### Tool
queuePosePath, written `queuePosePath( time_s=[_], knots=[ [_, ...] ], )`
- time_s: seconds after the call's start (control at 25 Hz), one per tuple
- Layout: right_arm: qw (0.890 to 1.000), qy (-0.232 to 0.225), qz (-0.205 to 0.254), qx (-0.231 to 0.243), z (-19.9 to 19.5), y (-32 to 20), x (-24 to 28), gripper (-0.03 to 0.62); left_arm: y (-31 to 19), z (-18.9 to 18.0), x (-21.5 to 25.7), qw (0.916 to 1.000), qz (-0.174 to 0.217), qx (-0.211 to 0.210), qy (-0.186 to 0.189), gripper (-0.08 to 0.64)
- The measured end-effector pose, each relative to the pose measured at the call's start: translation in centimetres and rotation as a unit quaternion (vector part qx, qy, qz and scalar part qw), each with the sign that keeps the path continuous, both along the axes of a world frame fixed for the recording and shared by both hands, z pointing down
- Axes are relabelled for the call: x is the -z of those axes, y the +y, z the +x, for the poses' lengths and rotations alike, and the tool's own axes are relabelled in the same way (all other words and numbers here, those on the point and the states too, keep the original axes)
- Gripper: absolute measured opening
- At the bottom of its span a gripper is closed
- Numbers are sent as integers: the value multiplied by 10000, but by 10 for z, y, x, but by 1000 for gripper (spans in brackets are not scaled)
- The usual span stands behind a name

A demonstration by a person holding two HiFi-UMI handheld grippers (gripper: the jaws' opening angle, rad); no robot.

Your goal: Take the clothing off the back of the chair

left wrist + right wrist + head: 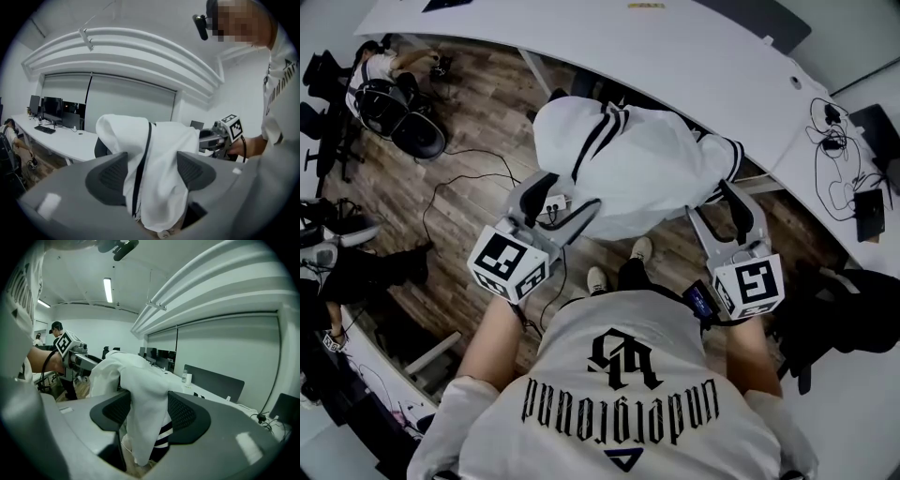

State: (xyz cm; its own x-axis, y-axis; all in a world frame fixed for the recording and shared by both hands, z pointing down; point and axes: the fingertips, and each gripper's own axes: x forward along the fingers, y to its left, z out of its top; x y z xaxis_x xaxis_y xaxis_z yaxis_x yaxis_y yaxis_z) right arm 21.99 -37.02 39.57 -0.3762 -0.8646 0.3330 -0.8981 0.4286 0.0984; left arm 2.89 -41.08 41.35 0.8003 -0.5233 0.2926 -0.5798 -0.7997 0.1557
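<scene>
A white garment (637,169) with black stripes is draped over the back of a chair, which it almost wholly hides; a dark bit of the chair (100,148) shows behind it. My left gripper (561,202) is at the garment's left side and my right gripper (722,206) at its right side. In the left gripper view the jaws stand wide, and white cloth (159,159) hangs between the left gripper's (152,171) pads. The right gripper's (143,413) jaws also stand wide, around a hanging fold of cloth (145,399). Neither pair of pads visibly squeezes the fabric.
A long curved white desk (675,56) runs just behind the chair, with cables and devices (844,169) at its right end. Black cables (459,187) lie on the wooden floor. A seated person (380,70) and office chairs are far left. Monitors (51,105) stand on the desk.
</scene>
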Motion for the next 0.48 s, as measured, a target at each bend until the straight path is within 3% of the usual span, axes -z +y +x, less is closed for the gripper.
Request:
queuePosePath(
  time_s=[0.04,0.24,0.28,0.48],
  knots=[
    [10000,21,8,-31,2,-1,0,239,0,1,0,10000,11,-12,-7,372],
    [9998,180,69,-94,10,2,2,56,10,9,10,9992,308,-239,10,122],
    [9997,212,77,-80,9,4,2,28,12,9,11,9990,350,-266,2,102],
    [9996,209,162,-47,1,13,10,21,21,3,18,9988,390,-306,39,77]
  ],
)
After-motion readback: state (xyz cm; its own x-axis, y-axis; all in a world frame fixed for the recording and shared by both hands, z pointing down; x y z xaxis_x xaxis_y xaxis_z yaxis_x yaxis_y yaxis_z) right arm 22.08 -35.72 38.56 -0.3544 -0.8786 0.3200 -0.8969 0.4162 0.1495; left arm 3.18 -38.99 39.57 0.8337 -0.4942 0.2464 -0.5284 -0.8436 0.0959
